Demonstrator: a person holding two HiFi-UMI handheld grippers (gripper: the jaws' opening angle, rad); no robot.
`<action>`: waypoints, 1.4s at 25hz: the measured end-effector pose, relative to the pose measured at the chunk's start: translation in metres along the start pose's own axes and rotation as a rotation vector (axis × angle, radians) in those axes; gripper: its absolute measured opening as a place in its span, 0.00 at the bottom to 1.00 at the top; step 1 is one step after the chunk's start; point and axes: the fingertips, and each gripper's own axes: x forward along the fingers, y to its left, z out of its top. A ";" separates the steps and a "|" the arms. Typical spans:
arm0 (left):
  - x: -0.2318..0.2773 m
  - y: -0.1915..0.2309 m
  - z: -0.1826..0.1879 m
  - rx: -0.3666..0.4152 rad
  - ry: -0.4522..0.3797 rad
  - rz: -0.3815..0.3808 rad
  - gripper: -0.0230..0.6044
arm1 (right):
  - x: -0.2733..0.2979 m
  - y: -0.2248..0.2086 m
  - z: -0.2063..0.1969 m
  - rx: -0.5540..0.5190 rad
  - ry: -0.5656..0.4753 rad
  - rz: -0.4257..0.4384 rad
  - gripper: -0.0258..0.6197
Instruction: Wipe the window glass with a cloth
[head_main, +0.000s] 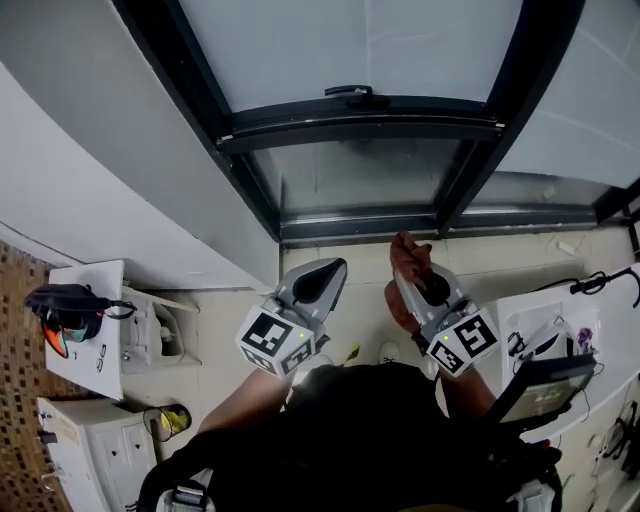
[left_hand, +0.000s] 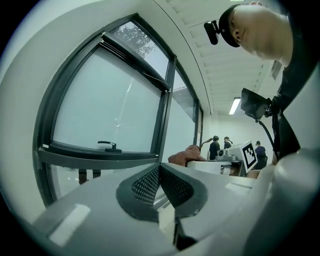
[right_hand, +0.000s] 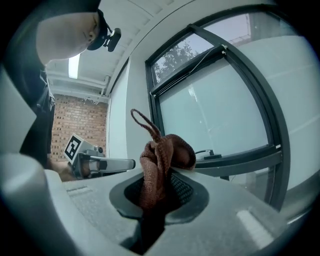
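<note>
A brown cloth (head_main: 408, 262) is pinched in my right gripper (head_main: 425, 288), which is shut on it; the cloth (right_hand: 161, 165) bunches up out of the jaws with a thin loop sticking upward. My left gripper (head_main: 322, 278) is shut with nothing between its jaws, its tips (left_hand: 159, 167) meeting in a point. Both grippers are held low in front of the window glass (head_main: 350, 50), apart from it. The window has a dark frame (head_main: 360, 130) and a black handle (head_main: 352, 93) on its middle rail. From the left gripper view the cloth (left_hand: 186, 155) shows to the right.
A white wall (head_main: 120, 190) runs along the left of the window. Below left stand white cabinets with a dark bag (head_main: 68, 305) on top. A white table (head_main: 560, 340) with cables and small items is at the right. People stand far off in the room (left_hand: 217, 147).
</note>
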 end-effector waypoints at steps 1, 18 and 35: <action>-0.006 0.005 0.002 -0.002 0.000 -0.009 0.06 | 0.002 0.009 0.000 -0.004 -0.003 -0.012 0.09; -0.034 0.008 0.005 0.010 -0.048 -0.029 0.06 | 0.008 0.037 0.013 -0.081 0.050 -0.016 0.09; -0.038 -0.015 0.000 0.040 -0.042 0.042 0.06 | -0.019 0.028 0.003 -0.056 0.052 0.025 0.09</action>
